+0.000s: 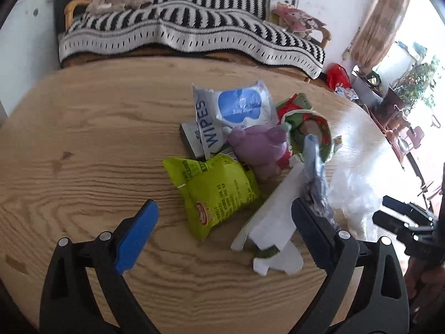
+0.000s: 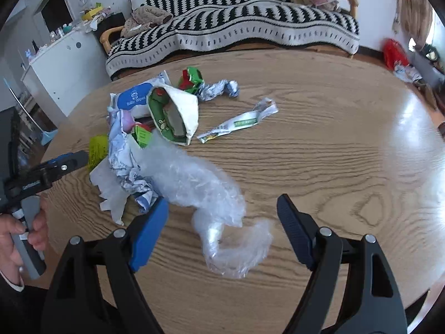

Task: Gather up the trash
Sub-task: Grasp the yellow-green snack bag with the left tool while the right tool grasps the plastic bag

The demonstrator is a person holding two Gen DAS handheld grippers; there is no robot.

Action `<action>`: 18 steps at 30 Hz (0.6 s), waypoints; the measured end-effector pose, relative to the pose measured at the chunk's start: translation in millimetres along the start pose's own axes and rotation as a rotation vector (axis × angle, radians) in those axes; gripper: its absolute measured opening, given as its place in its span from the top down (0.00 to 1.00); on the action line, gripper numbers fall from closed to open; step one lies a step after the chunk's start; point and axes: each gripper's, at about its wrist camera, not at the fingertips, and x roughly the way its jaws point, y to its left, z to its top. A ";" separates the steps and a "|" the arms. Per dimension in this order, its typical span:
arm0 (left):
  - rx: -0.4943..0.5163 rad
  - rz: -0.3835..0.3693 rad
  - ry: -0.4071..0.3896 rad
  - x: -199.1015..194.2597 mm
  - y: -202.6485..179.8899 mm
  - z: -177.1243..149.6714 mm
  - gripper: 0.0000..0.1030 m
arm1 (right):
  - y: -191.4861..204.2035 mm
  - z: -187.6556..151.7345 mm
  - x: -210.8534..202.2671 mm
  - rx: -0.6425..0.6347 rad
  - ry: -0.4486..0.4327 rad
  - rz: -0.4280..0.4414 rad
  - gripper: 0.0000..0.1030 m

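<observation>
A heap of trash lies on the round wooden table (image 1: 83, 144). It holds a lime-green snack bag (image 1: 217, 194), a wipes packet (image 1: 230, 108), a purple lump (image 1: 258, 144), a paper cup (image 2: 175, 114) with a green inside, torn white paper (image 1: 272, 222) and crumpled printed paper (image 2: 128, 167). My left gripper (image 1: 225, 222) stands open just over the snack bag and the white paper, touching neither. My right gripper (image 2: 222, 222) is open, with clear bubble plastic (image 2: 200, 186) lying between its fingers. A hand (image 2: 22, 233) holds the left gripper (image 2: 50, 167) at the left edge.
A flattened wrapper strip (image 2: 239, 122), a foil wrapper (image 2: 219, 89) and a green-red carton (image 2: 192, 78) lie apart from the heap. Behind the table stand a sofa with a striped blanket (image 2: 236, 27) and a white cabinet (image 2: 64, 64). A red bag (image 2: 393, 53) sits on the floor.
</observation>
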 end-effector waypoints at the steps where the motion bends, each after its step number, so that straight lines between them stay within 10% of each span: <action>1: -0.007 -0.001 0.017 6.4 -0.1 0.9 0.09 | -0.3 -0.9 6.0 -0.008 0.006 -0.002 0.24; 9: -0.069 0.025 0.011 24.6 3.4 10.4 0.09 | 1.1 -1.5 35.2 -0.016 0.055 -0.006 0.28; 13: -0.062 0.027 0.010 30.0 1.4 11.0 0.10 | 7.3 -1.9 38.1 -0.034 0.052 -0.012 0.47; 14: -0.062 0.023 0.008 31.1 1.7 10.3 0.15 | 9.2 -2.1 38.0 -0.041 0.054 -0.009 0.64; 18: -0.059 0.039 0.019 31.4 2.4 8.0 0.48 | 11.6 -1.2 29.1 -0.031 0.025 -0.011 0.76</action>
